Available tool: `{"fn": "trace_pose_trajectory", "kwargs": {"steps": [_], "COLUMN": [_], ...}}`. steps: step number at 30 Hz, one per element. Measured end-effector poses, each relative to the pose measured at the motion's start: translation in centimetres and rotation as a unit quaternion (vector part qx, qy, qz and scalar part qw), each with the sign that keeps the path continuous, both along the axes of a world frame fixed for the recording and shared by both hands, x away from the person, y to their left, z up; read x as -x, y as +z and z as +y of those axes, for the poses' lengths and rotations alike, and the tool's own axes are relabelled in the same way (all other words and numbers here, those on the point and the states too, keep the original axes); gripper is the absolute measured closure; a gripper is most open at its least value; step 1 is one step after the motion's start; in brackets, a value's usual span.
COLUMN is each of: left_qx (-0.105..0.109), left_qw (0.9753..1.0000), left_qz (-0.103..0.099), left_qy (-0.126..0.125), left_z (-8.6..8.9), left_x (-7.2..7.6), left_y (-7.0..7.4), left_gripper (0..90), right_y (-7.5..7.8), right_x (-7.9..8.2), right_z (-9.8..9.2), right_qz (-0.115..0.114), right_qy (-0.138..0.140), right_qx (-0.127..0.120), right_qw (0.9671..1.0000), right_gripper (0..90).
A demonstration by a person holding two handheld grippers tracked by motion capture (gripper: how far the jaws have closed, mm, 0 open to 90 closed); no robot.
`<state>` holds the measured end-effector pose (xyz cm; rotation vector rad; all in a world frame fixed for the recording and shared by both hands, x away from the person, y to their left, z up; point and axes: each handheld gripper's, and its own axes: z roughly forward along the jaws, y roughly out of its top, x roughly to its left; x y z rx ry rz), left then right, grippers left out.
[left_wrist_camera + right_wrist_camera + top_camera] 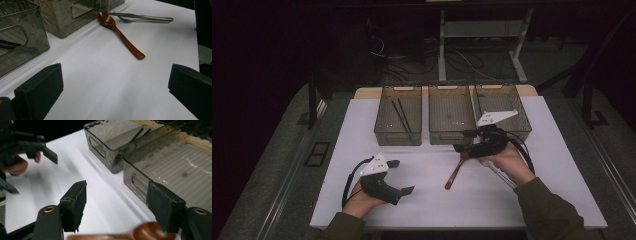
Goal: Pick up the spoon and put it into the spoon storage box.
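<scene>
A white table (427,200) held three clear bins (451,120) in a row along its far edge, with wide bare room in front of them. The left gripper (402,176) hovered near the front left part, jaws spread wide and holding nothing, with free surface all around it. The right gripper (461,141) sat just in front of the middle bin, jaws open and empty, close to the bin wall. A brown wooden spoon (455,172) lay on the table just below it, bowl toward the bins. Black chopsticks (401,114) rested inside the left bin. A metal fork (142,18) lay beside the spoon's bowl.
</scene>
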<state>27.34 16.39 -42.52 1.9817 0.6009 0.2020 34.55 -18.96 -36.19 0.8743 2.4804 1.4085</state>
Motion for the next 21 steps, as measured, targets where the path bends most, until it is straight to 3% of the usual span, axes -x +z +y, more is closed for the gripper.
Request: {"fn": "trace_pose_trajectory", "kwargs": {"steps": [10, 21], "left_qx": [-0.001, -0.001], "left_qw": [1.0, 1.0], "left_qz": [0.001, 0.0], "left_qy": [0.002, 0.003], "left_z": [0.0, 0.1], "left_x": [0.0, 0.1], "left_y": [0.0, 0.0], "left_gripper": [0.0, 0.0], "right_y": [-1.1, -2.1], "right_x": [1.5, 2.7], "right_z": [-4.1, -6.4], "right_qz": [0.012, 0.027], "right_qy": [-0.023, -0.042], "right_qx": [-0.006, 0.01], "right_qw": [0.9996, 0.9987], "right_gripper": [34.7, 35.9]}}
